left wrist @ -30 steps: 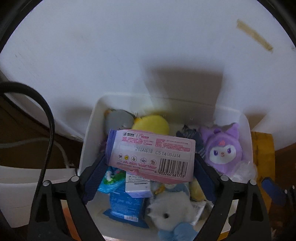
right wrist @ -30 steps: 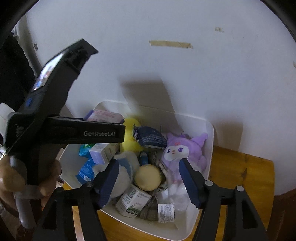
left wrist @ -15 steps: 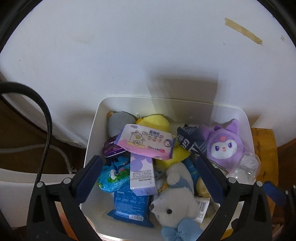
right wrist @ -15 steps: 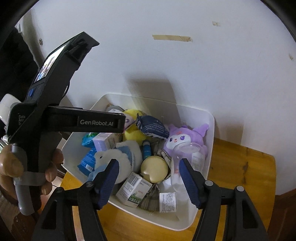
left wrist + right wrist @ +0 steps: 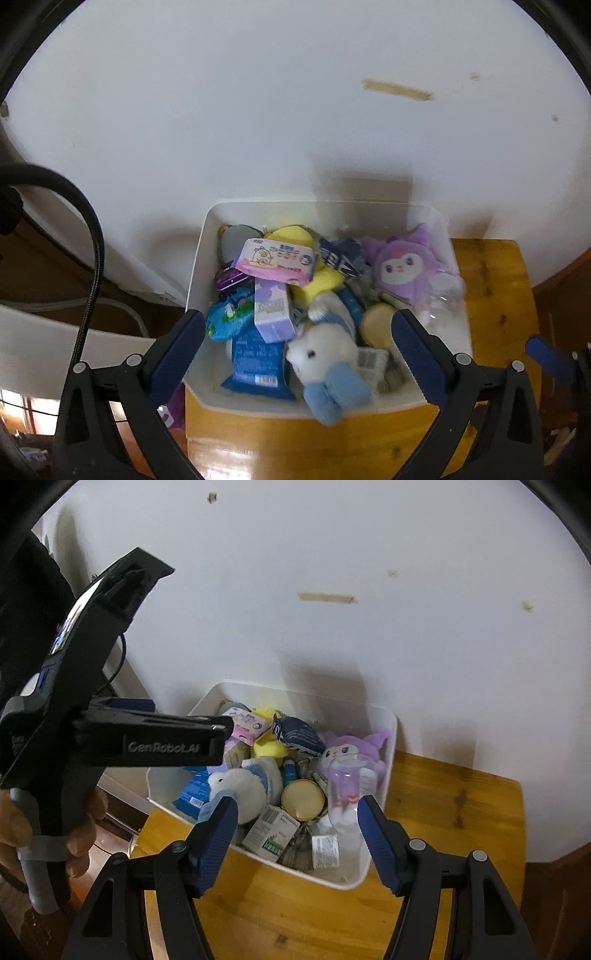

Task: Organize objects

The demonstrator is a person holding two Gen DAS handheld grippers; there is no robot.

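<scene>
Two grippers over a full white plastic bin [image 5: 199,258], nothing in either

Both the left gripper [image 5: 297,341] and the right gripper [image 5: 293,836] hang with fingers spread apart and empty, above the bin on the wooden table [image 5: 454,812]. The pink flat wipes packet [image 5: 275,260] lies on top of the pile, by the yellow plush [image 5: 321,284] and purple plush doll [image 5: 400,269]. Looks like a drop-off is done; next call, I'd judge, is swinging away to find another loose item
</scene>
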